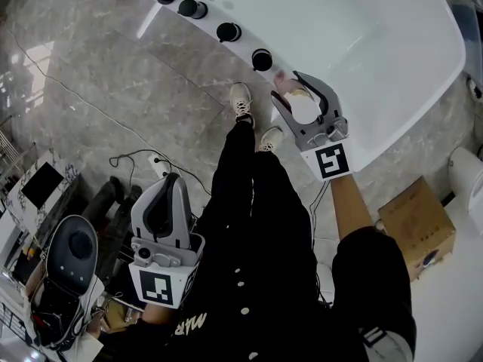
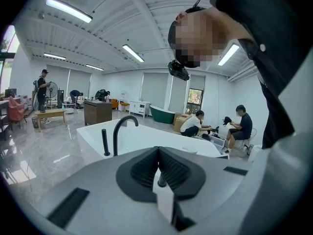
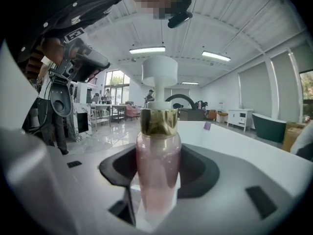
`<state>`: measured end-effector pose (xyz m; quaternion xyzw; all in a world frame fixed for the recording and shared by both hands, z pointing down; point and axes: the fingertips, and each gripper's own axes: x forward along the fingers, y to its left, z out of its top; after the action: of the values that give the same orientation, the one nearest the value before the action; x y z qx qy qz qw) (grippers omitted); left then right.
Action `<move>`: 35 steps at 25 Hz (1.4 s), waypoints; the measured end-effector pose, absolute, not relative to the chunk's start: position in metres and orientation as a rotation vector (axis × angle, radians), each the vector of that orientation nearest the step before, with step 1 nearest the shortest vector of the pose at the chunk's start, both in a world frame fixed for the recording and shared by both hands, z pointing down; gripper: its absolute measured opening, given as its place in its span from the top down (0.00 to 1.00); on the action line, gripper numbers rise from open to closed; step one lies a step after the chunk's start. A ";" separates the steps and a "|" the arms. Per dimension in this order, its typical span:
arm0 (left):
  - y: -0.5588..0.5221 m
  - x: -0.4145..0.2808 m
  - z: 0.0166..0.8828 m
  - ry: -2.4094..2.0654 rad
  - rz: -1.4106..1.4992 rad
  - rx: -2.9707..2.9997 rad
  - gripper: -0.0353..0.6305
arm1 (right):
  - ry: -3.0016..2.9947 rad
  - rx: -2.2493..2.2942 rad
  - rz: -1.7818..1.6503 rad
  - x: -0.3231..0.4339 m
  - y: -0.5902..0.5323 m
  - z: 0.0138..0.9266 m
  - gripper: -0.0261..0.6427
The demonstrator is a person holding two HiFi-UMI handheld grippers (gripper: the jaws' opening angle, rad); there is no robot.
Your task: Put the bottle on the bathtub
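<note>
Jaws on your right gripper [image 1: 296,96] pinch the pink bottle [image 3: 158,166] upright, seemingly just above the bathtub [image 1: 392,47] rim, while your left gripper [image 2: 158,166] has its pair pressed together.

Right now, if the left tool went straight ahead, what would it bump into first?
Probably the white bathtub, near its black faucet. The left tool points at the tub's near wall, with only floor before it, though depth is hard to judge.
</note>
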<state>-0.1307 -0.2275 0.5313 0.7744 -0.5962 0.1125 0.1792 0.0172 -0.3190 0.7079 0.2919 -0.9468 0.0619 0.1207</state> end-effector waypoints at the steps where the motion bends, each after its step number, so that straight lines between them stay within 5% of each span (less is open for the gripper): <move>1: -0.227 -0.130 0.531 -1.690 0.318 2.185 0.93 | -2.768 0.857 0.186 0.018 -0.319 0.708 0.63; 11: -0.220 -0.132 0.526 -1.708 0.300 2.170 0.93 | -2.657 0.754 0.016 0.015 -0.312 0.721 0.62; 16: -0.219 -0.133 0.518 -1.730 0.280 2.167 0.93 | -2.648 0.633 0.017 0.004 -0.304 0.723 0.41; 24: -0.215 -0.132 0.483 -1.768 0.225 2.184 0.93 | -2.724 0.698 0.064 0.026 -0.300 0.662 0.40; 32: -0.223 -0.135 0.419 -1.834 0.100 2.252 0.93 | -2.896 0.838 0.262 0.063 -0.294 0.546 0.58; 35: -0.222 -0.139 0.396 -1.865 0.085 2.269 0.93 | -2.872 0.933 0.216 0.083 -0.293 0.504 0.74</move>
<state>-0.1394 -0.2217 0.3958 0.7682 -0.6314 0.0288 0.1017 0.0827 -0.2932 0.5039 0.3077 -0.9471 0.0713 0.0569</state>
